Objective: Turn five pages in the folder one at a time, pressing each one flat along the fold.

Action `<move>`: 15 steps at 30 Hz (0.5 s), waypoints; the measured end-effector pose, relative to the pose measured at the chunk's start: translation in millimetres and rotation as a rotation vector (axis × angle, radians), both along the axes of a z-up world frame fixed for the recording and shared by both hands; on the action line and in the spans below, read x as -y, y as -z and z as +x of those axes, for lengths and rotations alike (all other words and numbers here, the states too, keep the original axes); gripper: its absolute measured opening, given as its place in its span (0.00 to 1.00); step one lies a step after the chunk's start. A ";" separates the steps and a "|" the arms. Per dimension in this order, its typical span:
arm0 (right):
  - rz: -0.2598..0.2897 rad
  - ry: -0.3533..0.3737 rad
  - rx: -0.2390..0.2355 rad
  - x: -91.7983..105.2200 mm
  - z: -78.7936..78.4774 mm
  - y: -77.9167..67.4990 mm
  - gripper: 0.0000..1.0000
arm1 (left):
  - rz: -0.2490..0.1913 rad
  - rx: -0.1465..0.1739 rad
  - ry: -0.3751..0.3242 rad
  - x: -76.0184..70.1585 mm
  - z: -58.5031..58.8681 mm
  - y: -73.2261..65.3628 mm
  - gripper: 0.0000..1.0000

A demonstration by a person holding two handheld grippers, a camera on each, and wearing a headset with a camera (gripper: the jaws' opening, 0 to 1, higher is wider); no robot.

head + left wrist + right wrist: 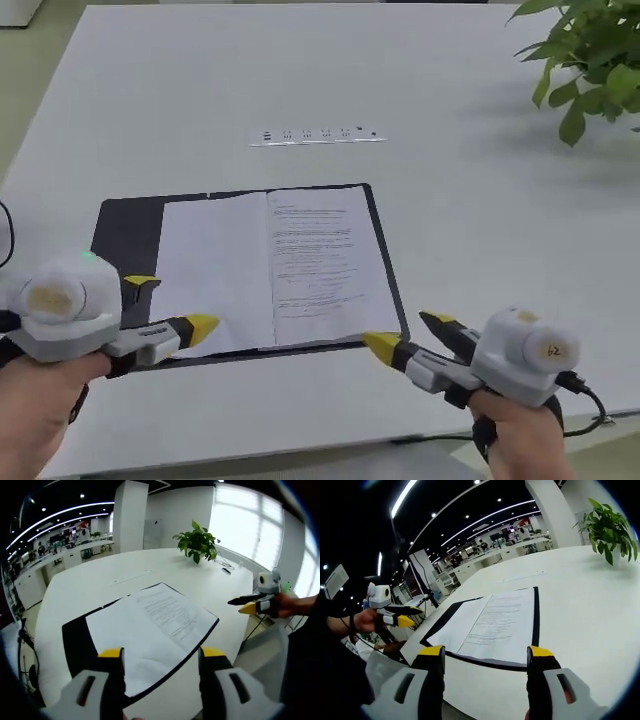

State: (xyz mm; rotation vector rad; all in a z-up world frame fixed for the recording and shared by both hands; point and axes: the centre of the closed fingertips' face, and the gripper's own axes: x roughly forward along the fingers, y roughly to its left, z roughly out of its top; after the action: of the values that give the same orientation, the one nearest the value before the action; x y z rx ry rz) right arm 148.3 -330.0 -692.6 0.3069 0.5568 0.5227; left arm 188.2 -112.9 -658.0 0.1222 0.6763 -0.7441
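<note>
A black folder (128, 232) lies open on the white table, with a blank white page (215, 270) on the left and a printed page (325, 260) on the right. The fold runs down the middle. My left gripper (172, 306) hovers open at the folder's near left corner, above the blank page's lower edge. My right gripper (410, 332) is open just off the folder's near right corner. Neither holds anything. The folder (80, 645) lies ahead of the left gripper (162, 653), and the folder (536, 615) lies ahead of the right gripper (486, 651).
A flat power strip panel (315, 135) is set in the table beyond the folder. A green potted plant (585, 55) stands at the far right. The table's near edge (330, 440) runs just below the grippers. Office desks and a white column (129, 515) lie behind.
</note>
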 end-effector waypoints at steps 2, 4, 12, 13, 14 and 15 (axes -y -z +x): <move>0.004 0.002 -0.002 0.5 0.1 0.4 0.65 | 0.005 -0.007 0.030 10.1 1.7 3.2 0.60; 0.001 -0.001 -0.006 1.3 -0.5 1.8 0.65 | 0.016 -0.017 0.066 23.8 3.2 8.0 0.62; 0.014 0.009 -0.023 6.1 -2.8 6.0 0.64 | 0.026 -0.043 0.192 71.7 9.5 24.2 0.62; 0.015 0.008 -0.025 6.2 -3.3 6.9 0.64 | 0.029 -0.045 0.203 77.3 11.5 26.6 0.62; 0.015 0.009 -0.027 6.7 -3.6 8.1 0.64 | 0.027 -0.050 0.203 81.4 13.8 28.2 0.61; 0.018 0.011 -0.031 7.1 -3.8 9.6 0.64 | 0.023 -0.055 0.204 87.1 17.0 30.6 0.61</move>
State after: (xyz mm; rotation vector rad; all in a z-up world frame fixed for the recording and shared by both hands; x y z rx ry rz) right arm 144.4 -337.0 -702.2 0.3350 0.5806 0.5134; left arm 205.2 -200.0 -688.6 0.1945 0.7321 -0.9386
